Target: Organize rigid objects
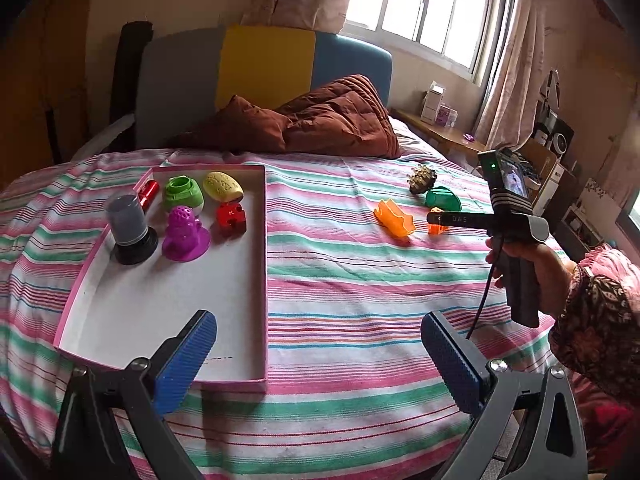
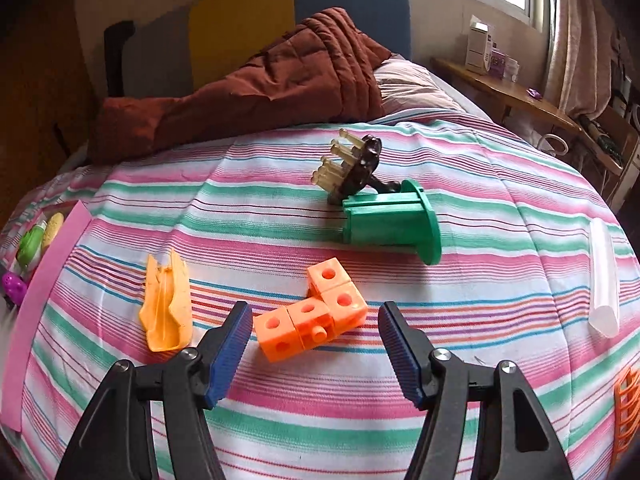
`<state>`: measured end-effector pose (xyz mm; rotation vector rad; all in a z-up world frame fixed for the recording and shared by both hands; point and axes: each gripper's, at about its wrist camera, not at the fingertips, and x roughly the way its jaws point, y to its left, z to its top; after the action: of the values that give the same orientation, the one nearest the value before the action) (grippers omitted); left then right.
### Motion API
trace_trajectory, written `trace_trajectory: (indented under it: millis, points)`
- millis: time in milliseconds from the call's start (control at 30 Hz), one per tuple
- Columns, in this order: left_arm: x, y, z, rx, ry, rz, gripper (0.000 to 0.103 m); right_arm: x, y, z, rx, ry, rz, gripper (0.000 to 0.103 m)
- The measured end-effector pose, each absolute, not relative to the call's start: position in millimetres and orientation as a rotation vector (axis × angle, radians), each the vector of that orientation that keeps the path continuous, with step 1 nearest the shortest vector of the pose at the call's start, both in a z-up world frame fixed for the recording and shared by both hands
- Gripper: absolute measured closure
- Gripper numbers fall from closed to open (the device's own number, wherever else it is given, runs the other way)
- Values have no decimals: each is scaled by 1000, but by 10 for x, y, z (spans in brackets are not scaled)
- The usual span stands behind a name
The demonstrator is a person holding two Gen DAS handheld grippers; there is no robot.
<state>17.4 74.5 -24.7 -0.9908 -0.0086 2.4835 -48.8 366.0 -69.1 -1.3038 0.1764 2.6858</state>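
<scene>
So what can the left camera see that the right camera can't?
Only the left camera shows the inside of the pink box, with the grey cup and red block, plus the person's hand. Only the right camera shows the clear tube and the holes in the orange cube piece, sitting between the open right gripper. Both show the green spool, the brown spiky toy and the striped sheet.
</scene>
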Motion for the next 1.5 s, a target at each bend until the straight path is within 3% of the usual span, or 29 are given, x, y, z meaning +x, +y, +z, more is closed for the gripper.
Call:
trace_trajectory:
  millis: [133, 533, 867, 1267, 1500]
  points:
    - [184, 716, -228, -993, -5, 2500, 0, -616, 3665, -842, -1353, 92, 2668, 37]
    - [79, 1041, -208, -1019, 17, 2433, 0, -135, 3708, -805, -1283, 260, 2661, 40]
    - [-421, 1850, -111, -1052, 40, 2384, 0, 122, 3802, -836, -1165, 269, 2539, 39]
    - [-1160, 2738, -468, -1231, 61, 2382, 0, 145, 3785, -853, -1133, 265, 2543, 40]
    - [-1403, 3071, -631, -1218, 171, 2423, 1, 145, 3797, -862, -1120, 278, 2551, 40]
